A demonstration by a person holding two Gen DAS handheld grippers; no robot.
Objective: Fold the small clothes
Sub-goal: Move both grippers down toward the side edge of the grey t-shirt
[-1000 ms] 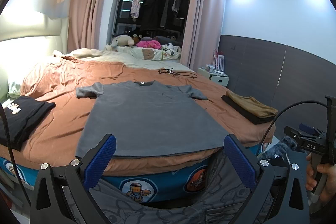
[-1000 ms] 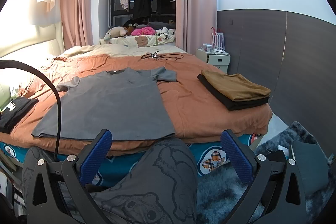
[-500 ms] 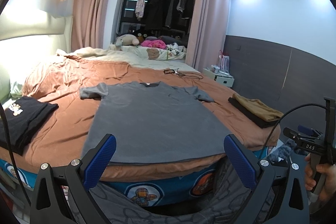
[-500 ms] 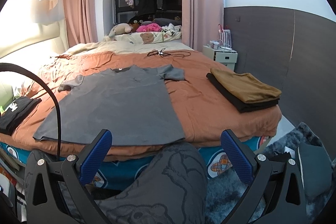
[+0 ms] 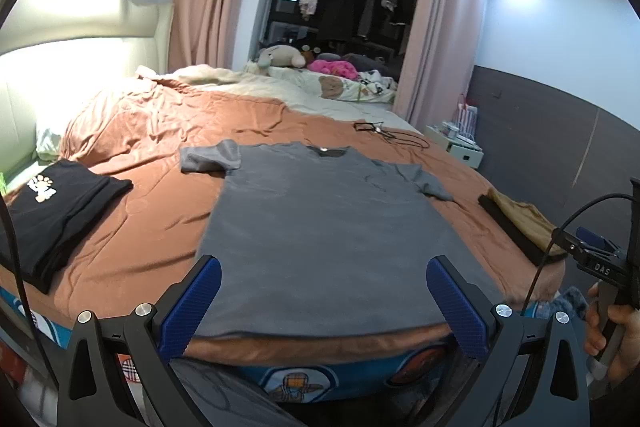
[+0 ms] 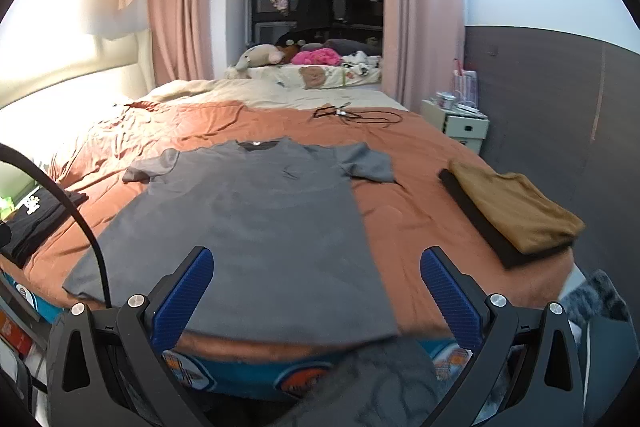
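Observation:
A grey T-shirt (image 5: 320, 223) lies spread flat, front up, on the brown bedspread (image 5: 152, 227), its hem at the bed's near edge and collar away from me. It also shows in the right wrist view (image 6: 256, 227). My left gripper (image 5: 324, 275) is open and empty, hovering over the shirt's hem, its blue fingers (image 5: 192, 307) wide apart. My right gripper (image 6: 316, 267) is open and empty, over the shirt's right hem corner. The right gripper body shows at the right edge of the left wrist view (image 5: 600, 267), held by a hand.
A folded black garment (image 5: 52, 211) lies at the bed's left edge. A folded brown and black stack (image 6: 508, 215) lies at the right. A black cable (image 6: 352, 114) lies beyond the shirt. Pillows and plush toys (image 6: 264, 57) sit at the far end. A white nightstand (image 6: 460, 123) stands at the right.
Both grippers have moved forward and up toward the bed; the shirt's hem now sits between the fingers of each. The shirt has not moved. Both stay open.

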